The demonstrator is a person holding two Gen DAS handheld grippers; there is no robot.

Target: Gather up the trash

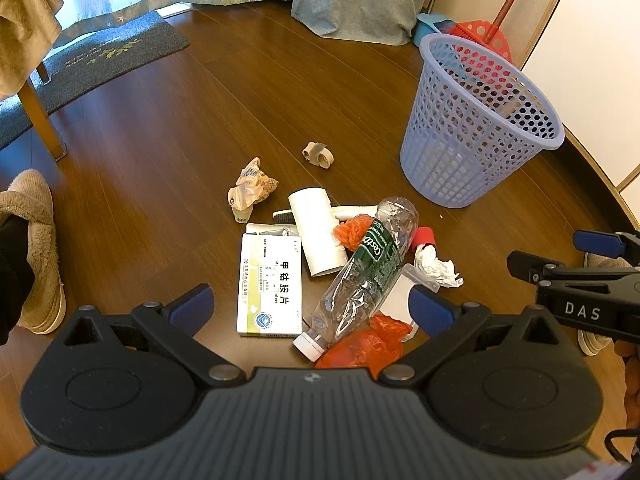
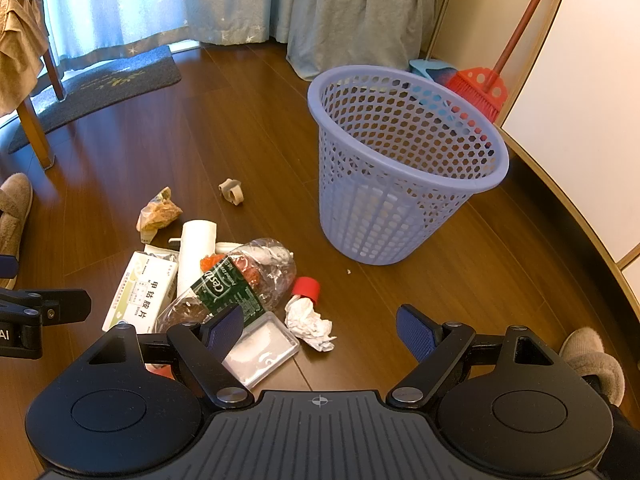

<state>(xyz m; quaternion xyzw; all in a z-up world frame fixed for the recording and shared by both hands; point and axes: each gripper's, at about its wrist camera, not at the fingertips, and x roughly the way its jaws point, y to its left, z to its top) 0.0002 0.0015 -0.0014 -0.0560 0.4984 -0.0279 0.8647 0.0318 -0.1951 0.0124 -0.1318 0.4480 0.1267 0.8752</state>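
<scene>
Trash lies in a heap on the wooden floor: a crushed clear bottle (image 1: 360,276) (image 2: 240,284) with a green label, a white medicine box (image 1: 270,288) (image 2: 140,292), a white roll (image 1: 316,230) (image 2: 196,252), a crumpled tissue (image 1: 438,268) (image 2: 310,322), an orange bag (image 1: 360,344), a clear flat box (image 2: 260,346) and a crinkled wrapper (image 1: 250,188) (image 2: 158,212). A lilac perforated basket (image 1: 480,128) (image 2: 400,168) stands upright to the right. My left gripper (image 1: 310,310) hovers open above the heap. My right gripper (image 2: 320,330) is open over the tissue and bare floor, holding nothing.
A small beige loop (image 1: 318,153) (image 2: 232,191) lies apart from the heap. A red broom (image 1: 486,36) (image 2: 480,88) leans on the wall behind the basket. Slippered feet (image 1: 36,248) (image 2: 592,364) stand at both sides. A chair leg (image 1: 40,120) and a dark mat (image 1: 100,60) sit far left.
</scene>
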